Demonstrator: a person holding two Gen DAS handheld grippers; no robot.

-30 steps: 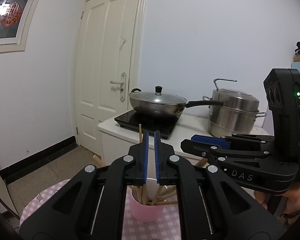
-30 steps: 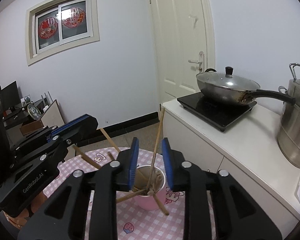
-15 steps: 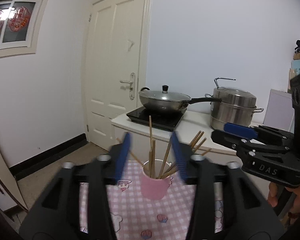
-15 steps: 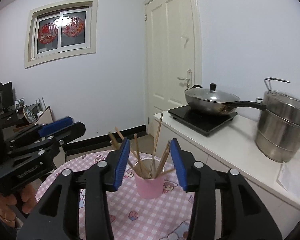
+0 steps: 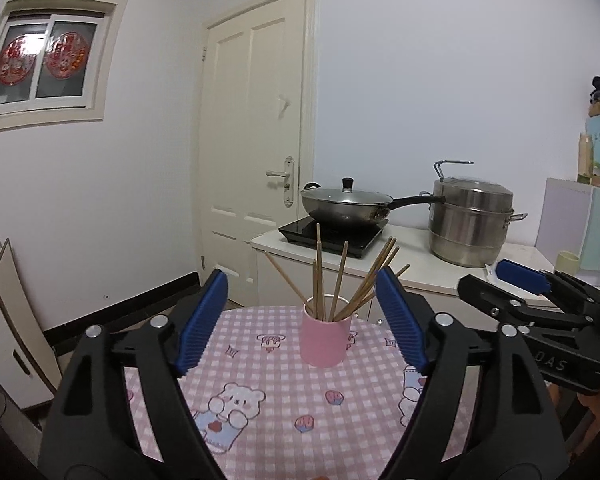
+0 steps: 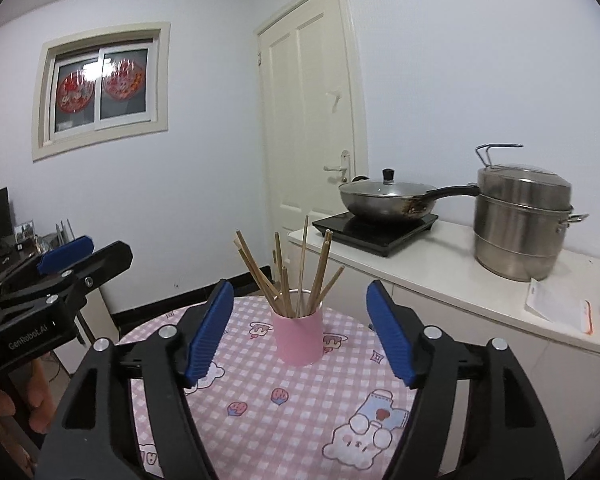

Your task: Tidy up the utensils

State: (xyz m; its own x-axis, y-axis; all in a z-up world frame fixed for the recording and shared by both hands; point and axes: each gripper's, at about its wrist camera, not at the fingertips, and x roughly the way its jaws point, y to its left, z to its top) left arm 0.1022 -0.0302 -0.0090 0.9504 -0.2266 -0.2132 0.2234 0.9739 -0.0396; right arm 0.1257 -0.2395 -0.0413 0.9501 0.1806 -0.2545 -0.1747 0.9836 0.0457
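Covering the round table (image 5: 260, 420) beyond both sets of jaws, a pink checked cloth carries the pink cup (image 5: 324, 340), which stands upright ahead of and between them. Wooden chopsticks (image 5: 320, 276) fan loosely from it. The left gripper (image 5: 300, 320) and right gripper (image 6: 300, 328) have just been opening; both now stand wide apart with nothing between them. Risk: a careless sweep forward could catch a splayed stick and tip the cup. Only the right wrist view shows fingers (image 6: 36, 412) on a handle; only the left shows the pale mug (image 5: 566, 261) on the counter.

Black grippers (image 5: 302, 320), ribbed blue pads (image 5: 204, 322)
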